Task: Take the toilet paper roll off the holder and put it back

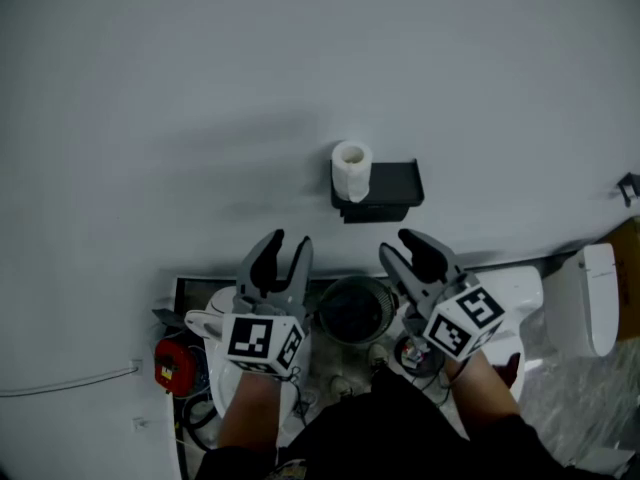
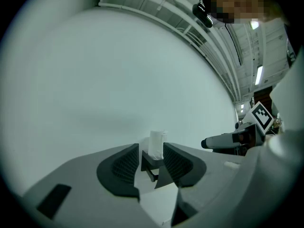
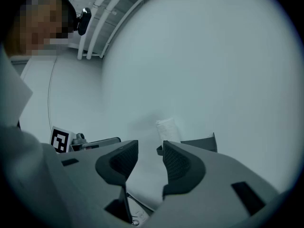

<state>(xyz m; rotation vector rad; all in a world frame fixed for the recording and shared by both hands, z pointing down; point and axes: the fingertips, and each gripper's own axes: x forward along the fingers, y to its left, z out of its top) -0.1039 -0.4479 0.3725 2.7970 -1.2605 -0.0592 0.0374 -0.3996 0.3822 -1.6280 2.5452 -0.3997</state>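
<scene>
A white toilet paper roll (image 1: 351, 168) stands upright on a black wall-mounted holder (image 1: 390, 190), at the holder's left end. My left gripper (image 1: 283, 246) is below and left of it, well apart, its jaws open and empty. My right gripper (image 1: 405, 248) is below and right of the holder, also open and empty. In the left gripper view the roll (image 2: 156, 144) and holder (image 2: 151, 164) show far off through the gap between the jaws, with the right gripper (image 2: 223, 140) off to the right. In the right gripper view the roll (image 3: 166, 127) and holder (image 3: 202, 143) lie just beyond the right jaw.
A plain pale wall (image 1: 200, 88) fills most of the head view. Below it stand a dark round bin (image 1: 355, 308), a white toilet (image 1: 590, 303) at the right, a red object (image 1: 172, 364) at the left, and cables on the floor.
</scene>
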